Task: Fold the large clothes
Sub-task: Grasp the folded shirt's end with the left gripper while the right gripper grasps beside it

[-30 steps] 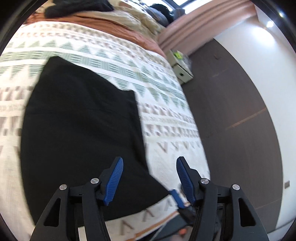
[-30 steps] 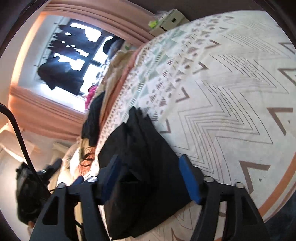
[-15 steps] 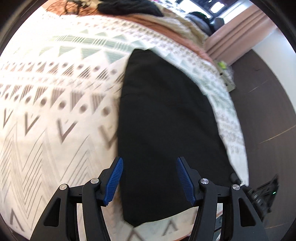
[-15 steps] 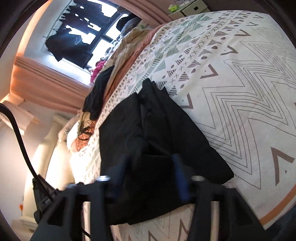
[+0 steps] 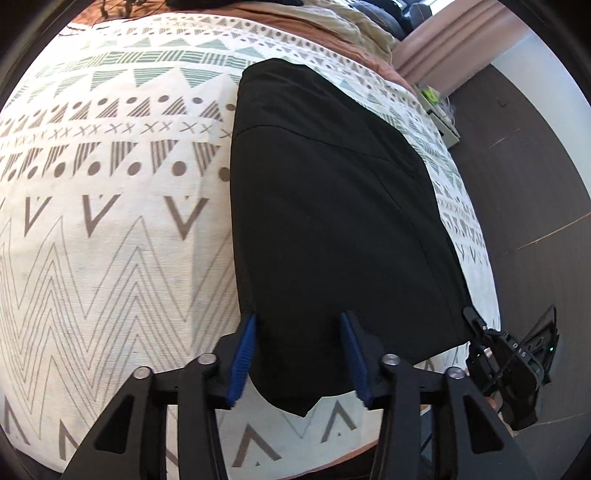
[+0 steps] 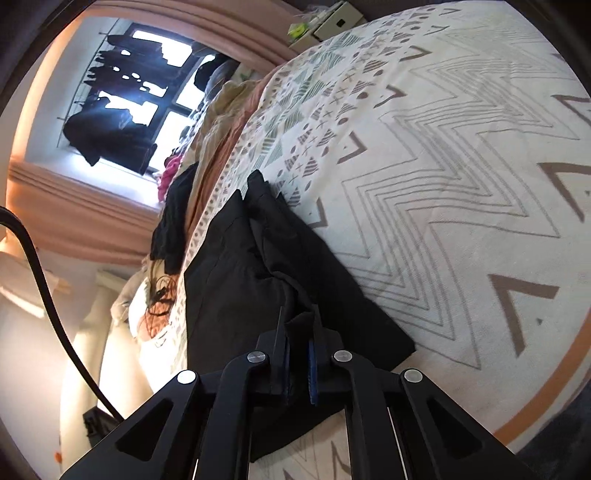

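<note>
A large black garment (image 5: 332, 206) lies folded lengthwise on the patterned bedspread (image 5: 110, 221). My left gripper (image 5: 299, 354) is open, its blue pads (image 5: 242, 354) straddling the garment's near edge. In the right wrist view the same black garment (image 6: 251, 273) lies bunched along the bed. My right gripper (image 6: 299, 354) is shut on a fold of its near edge. The right gripper also shows in the left wrist view (image 5: 509, 362) at the garment's right corner.
The bed's near edge runs under both grippers. Rumpled bedding and dark clothes (image 5: 332, 22) lie at the far end. A small white cabinet (image 5: 439, 118) stands on the dark floor (image 5: 524, 192) beside the bed. A window (image 6: 140, 92) with curtains is beyond.
My left gripper swung left and settled over the garment's near edge. My right gripper closed on the garment's edge fold.
</note>
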